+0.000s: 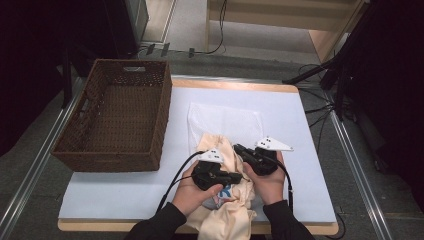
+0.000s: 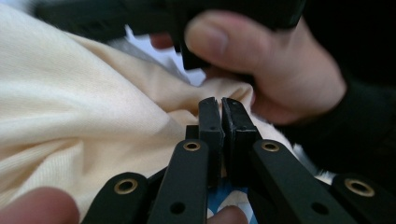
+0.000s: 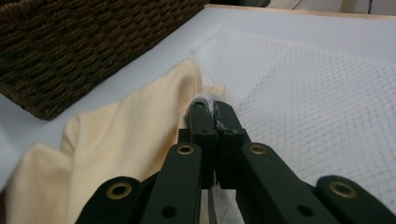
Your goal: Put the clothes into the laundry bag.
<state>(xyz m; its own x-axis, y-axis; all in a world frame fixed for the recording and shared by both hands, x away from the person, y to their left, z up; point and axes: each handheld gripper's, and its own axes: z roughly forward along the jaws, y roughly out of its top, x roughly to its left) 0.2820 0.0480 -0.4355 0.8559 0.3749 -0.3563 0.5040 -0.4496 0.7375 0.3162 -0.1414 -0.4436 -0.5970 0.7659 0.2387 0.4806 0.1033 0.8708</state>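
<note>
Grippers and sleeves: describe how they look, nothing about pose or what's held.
Both the left gripper and right gripper are black, each topped by a white three-cornered plate with dark dots. A black cable trails from each. The jaws' arms carry brass-coloured rivets. The person wears black sleeves.

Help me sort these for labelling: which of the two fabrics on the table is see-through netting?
The white mesh bag, lying flat past the grippers; its open grid shows the table. The cream garment beside it is solid knit cloth.
</note>
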